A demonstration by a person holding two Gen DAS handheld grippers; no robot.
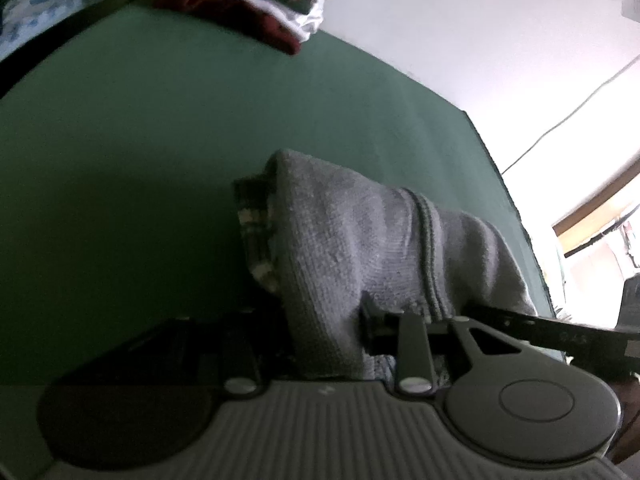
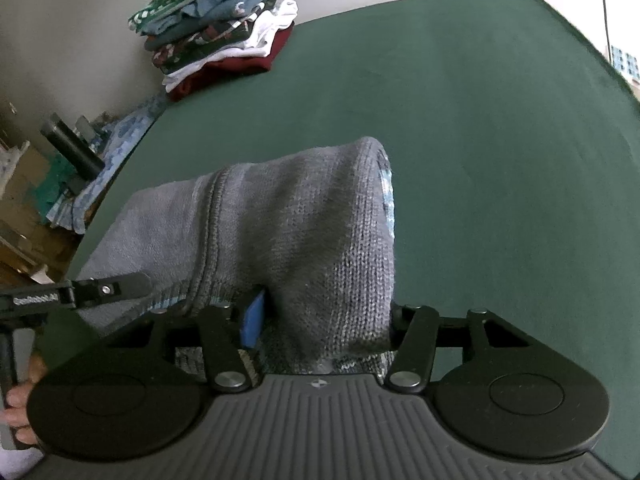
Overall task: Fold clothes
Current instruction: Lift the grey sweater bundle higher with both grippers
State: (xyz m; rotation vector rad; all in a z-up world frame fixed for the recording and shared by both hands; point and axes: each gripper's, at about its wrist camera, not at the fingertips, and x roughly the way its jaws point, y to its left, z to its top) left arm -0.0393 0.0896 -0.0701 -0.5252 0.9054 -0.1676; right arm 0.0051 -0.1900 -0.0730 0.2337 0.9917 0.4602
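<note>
Both grippers pinch the grey knitted sweater (image 2: 288,232) along its near edge: right gripper (image 2: 320,320) and left gripper (image 1: 320,332) side by side. Its folded bulk stretches far across the green table (image 2: 480,120).

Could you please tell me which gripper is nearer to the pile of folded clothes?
Left, probably. The left gripper holds the sweater with the pile far ahead, slightly left; the right gripper grips it further right, away from the pile.
</note>
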